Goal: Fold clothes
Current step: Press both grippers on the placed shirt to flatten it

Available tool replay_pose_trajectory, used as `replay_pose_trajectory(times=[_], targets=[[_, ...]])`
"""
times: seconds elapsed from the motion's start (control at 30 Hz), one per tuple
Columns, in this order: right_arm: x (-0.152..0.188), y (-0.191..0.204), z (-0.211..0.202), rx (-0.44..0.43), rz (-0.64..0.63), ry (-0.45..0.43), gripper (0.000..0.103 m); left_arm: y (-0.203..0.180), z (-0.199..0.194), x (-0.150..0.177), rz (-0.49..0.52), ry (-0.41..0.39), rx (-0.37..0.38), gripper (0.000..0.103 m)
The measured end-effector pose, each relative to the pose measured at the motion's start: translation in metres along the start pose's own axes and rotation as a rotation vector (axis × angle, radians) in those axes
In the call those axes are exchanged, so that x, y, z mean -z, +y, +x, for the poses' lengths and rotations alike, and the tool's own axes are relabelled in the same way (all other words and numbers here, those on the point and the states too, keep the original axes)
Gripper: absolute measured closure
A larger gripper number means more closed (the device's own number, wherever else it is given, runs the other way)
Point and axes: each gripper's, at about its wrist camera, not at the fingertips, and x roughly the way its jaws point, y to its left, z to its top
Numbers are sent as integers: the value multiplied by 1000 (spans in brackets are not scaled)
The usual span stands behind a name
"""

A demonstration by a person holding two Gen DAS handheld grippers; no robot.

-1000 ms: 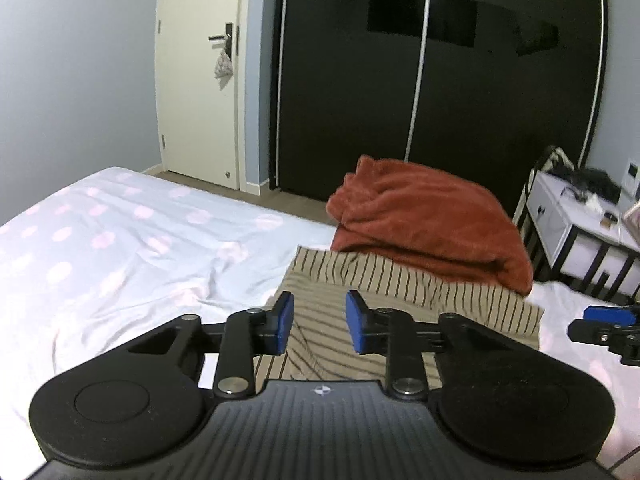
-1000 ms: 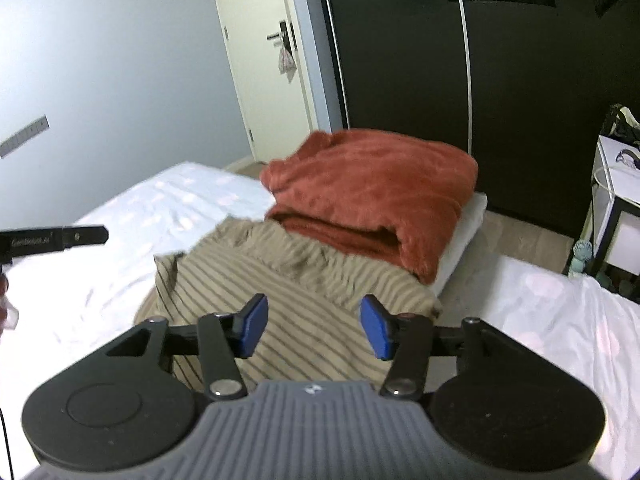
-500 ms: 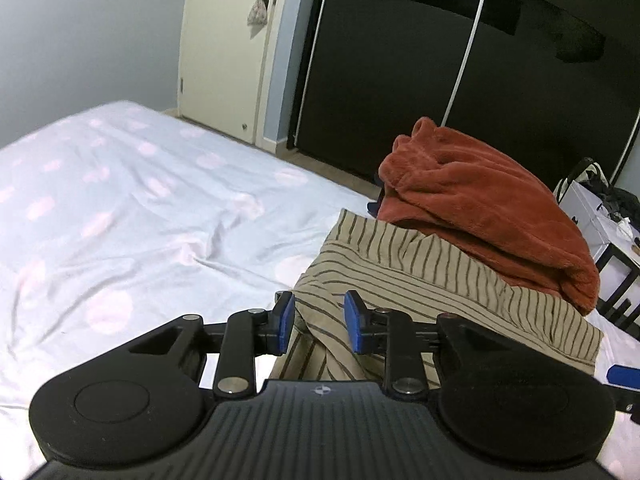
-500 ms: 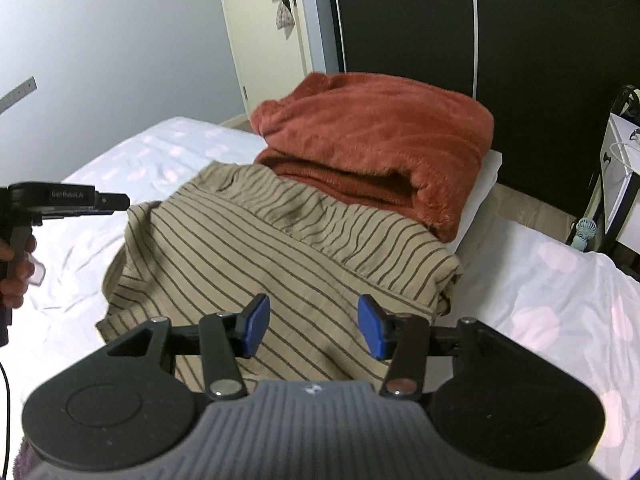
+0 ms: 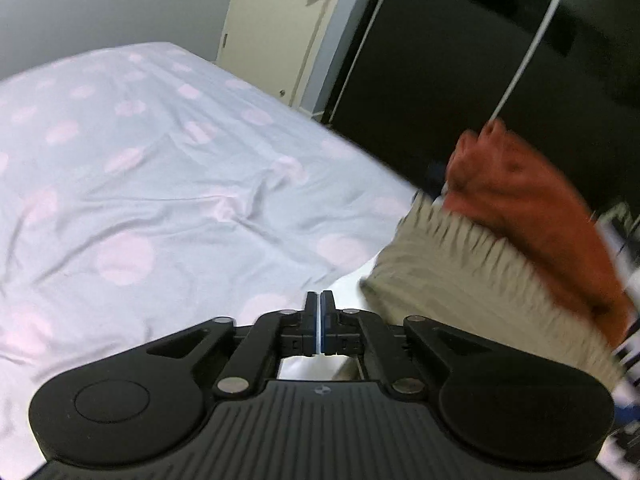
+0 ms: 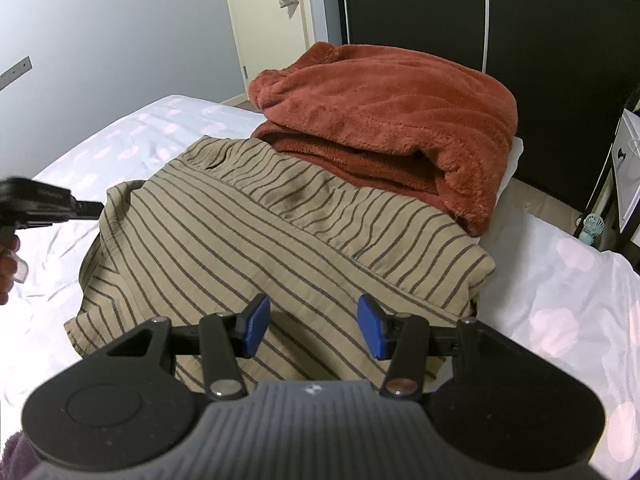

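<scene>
Blurring striped shirt [image 5: 472, 280] beside rust blanket [image 5: 532, 208]

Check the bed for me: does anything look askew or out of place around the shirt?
The striped shirt lies rumpled, its far edge tucked under the rust blanket, which overlaps it. The left gripper is shut on nothing, over bare sheet beside the shirt. The right gripper is open above the shirt.

A tan shirt [image 6: 256, 240] is crossed by dark stripes; the blanket [image 6: 384, 108] is rust-red; the sheet [image 5: 140, 184] is dotted pink.
</scene>
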Motion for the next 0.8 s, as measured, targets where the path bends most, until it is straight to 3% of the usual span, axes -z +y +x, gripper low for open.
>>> replay_pose_trajectory(times=[0.13, 0.23, 0.3, 0.37, 0.8], targets=[[-2, 2, 2, -8, 1, -6, 51, -10, -7, -13, -42, -39, 37, 62], [-2, 4, 1, -11, -4, -9, 51, -17, -1, -16, -50, -27, 45, 59], [-2, 4, 1, -10, -6, -11, 51, -20, 8, -14, -43, 4, 35, 64], [-2, 3, 1, -7, -4, -13, 51, -19, 16, -10, -47, 39, 46, 100], [6, -6, 14, 16, 17, 35, 51, -15, 36, 7, 67, 85, -80, 102]])
